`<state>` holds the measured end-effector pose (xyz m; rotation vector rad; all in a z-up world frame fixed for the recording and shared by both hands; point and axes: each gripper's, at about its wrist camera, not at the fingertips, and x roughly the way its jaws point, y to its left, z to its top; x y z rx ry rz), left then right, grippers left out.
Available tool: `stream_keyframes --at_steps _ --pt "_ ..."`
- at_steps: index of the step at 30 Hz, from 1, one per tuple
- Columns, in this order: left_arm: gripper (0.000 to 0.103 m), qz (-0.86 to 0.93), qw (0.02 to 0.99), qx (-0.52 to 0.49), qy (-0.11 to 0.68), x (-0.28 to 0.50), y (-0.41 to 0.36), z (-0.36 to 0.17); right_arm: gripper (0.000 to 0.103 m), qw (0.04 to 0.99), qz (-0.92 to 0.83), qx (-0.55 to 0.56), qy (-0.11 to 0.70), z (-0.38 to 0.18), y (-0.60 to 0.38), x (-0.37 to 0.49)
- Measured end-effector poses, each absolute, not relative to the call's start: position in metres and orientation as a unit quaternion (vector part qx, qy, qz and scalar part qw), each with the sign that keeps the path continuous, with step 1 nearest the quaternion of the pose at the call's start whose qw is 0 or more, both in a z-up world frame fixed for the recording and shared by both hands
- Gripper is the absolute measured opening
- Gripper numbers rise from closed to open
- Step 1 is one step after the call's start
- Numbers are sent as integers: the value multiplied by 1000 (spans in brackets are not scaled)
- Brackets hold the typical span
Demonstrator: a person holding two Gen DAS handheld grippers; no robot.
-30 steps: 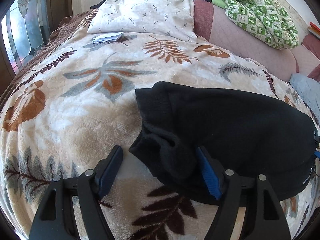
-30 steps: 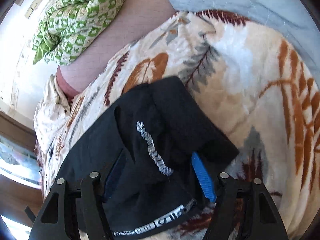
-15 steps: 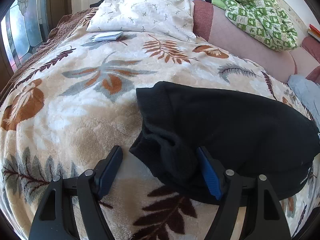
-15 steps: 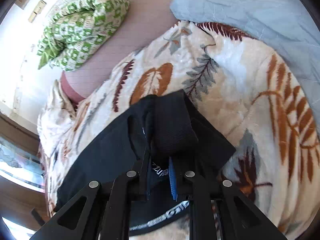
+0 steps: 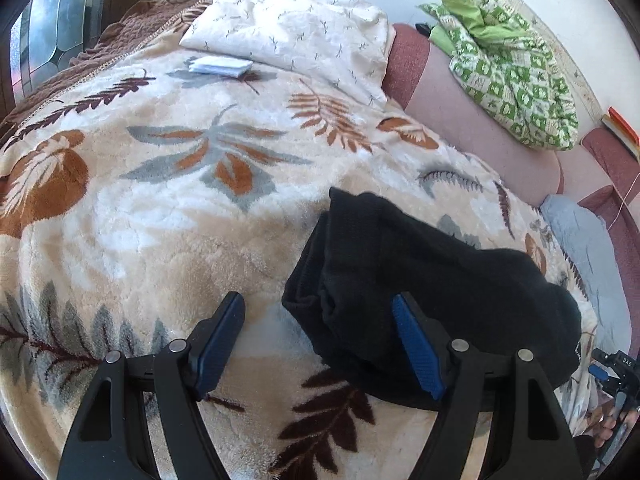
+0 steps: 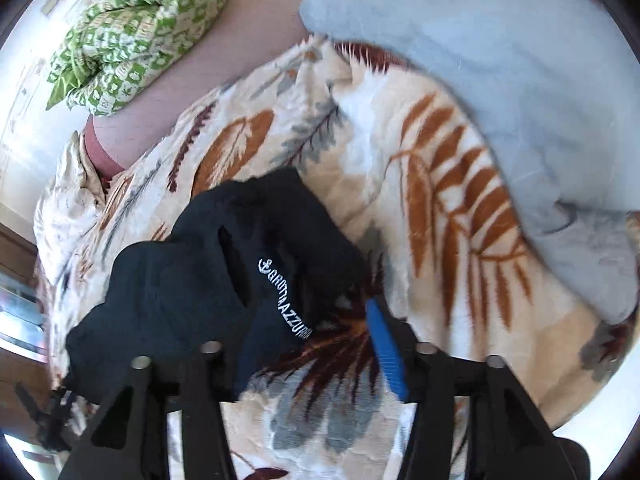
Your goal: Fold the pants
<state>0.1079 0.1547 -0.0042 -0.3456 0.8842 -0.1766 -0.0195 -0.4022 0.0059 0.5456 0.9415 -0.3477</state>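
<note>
Lying bunched on the blanket (image 5: 168,216): pants (image 5: 420,280). Left gripper (image 5: 320,344) spread, empty. Right gripper (image 6: 308,340) opening, pants edge between. Pillow (image 5: 296,36), quilt (image 6: 136,28) nearby.

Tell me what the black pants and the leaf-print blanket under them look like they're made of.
Black pants: soft matte knit, likely cotton or fleece jersey; they slump into thick rounded folds with no sheen, and white lettering sits on the cloth, stitched or printed I can't tell.
Leaf-print blanket: plush fleece, probably synthetic; its fuzzy pile shows clumps and a faint gloss in the sunlight.
</note>
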Motion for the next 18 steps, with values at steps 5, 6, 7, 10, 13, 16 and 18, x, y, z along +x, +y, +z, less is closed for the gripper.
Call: stream_keyframes --at_steps 5,6,7,10,13,16,18 --pt "77 -119 895 -197 382 112 149 15 63 889 -142 224 374 39 -379 -13" --pt "77 -123 893 -189 389 118 142 13 63 893 -121 220 373 41 -373 -5" --pt "77 -126 891 -177 399 123 134 10 63 895 -95 219 377 40 -365 8" --pt "77 -102 885 -135 433 131 119 -5 63 881 -24 254 398 24 -350 54" --pt "77 -87 880 -136 447 127 125 -16 62 860 -32 271 431 -7 -349 95" --pt "77 -72 877 -148 452 120 138 -20 37 850 -79 258 453 -32 -364 114" --pt "77 -79 870 -178 452 118 149 -22 31 845 -99 254 459 -37 -370 116"
